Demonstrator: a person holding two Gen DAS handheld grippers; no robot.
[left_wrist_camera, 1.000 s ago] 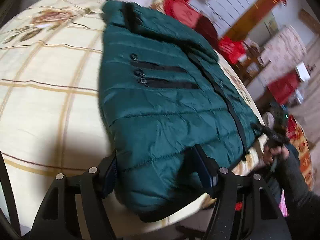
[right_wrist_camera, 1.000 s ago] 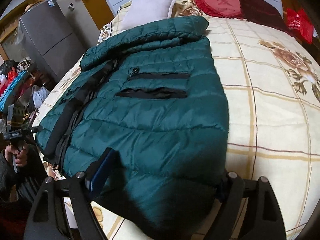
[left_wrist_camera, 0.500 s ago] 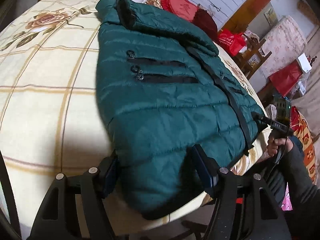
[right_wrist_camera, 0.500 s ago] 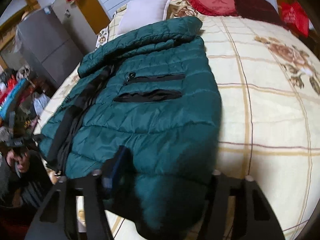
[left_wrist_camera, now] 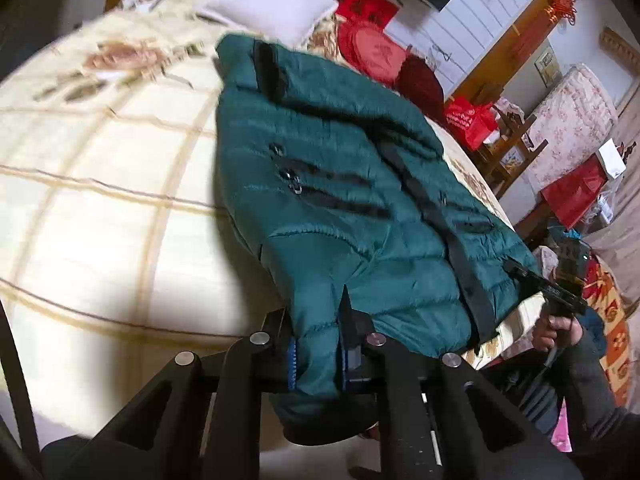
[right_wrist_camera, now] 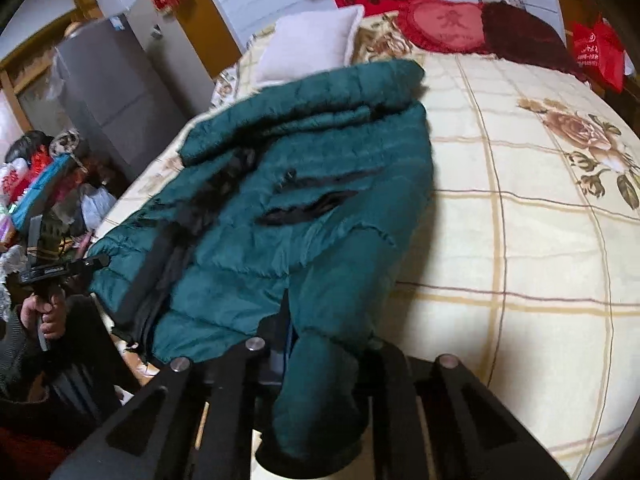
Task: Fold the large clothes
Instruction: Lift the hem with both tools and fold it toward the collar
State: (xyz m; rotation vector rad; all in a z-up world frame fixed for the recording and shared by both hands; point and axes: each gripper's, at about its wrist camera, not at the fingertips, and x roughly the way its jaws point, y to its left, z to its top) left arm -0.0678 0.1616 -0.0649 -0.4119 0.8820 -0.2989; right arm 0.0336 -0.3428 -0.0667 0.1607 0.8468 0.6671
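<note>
Now I have both tongs, left (left_wrist_camera: 316,354) and right (right_wrist_camera: 320,344), pinched tight on the jacket's (left_wrist_camera: 344,184) near hem; earlier they gaped wide.

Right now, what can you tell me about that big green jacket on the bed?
The green jacket is a dark teal quilted puffer that looks like shiny nylon, with black zip pockets and a black front placket. It lies spread on the floral checked bedspread, collar toward the white pillow. Its near hem is bunched and pinched at both corners, by the left gripper and the right gripper.
</note>
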